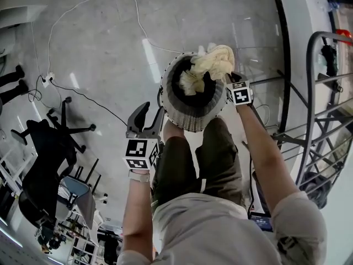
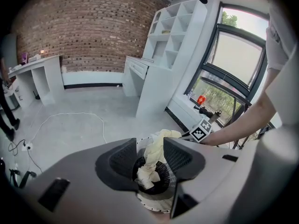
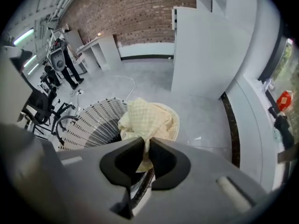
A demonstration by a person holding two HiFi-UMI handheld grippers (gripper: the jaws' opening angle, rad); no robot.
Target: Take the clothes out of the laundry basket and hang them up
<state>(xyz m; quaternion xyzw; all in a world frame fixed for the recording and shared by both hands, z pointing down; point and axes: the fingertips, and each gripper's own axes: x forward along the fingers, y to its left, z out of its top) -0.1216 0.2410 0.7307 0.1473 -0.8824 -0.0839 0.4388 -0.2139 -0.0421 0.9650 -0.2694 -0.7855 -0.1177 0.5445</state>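
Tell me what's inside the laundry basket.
A pale yellow cloth bunched at the rim of the laundry basket, pinched by the right gripper. Whatever lies under it in the dark interior is hidden.

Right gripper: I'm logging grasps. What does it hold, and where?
The right gripper pinches a bunched fold of the yellow cloth over the basket.
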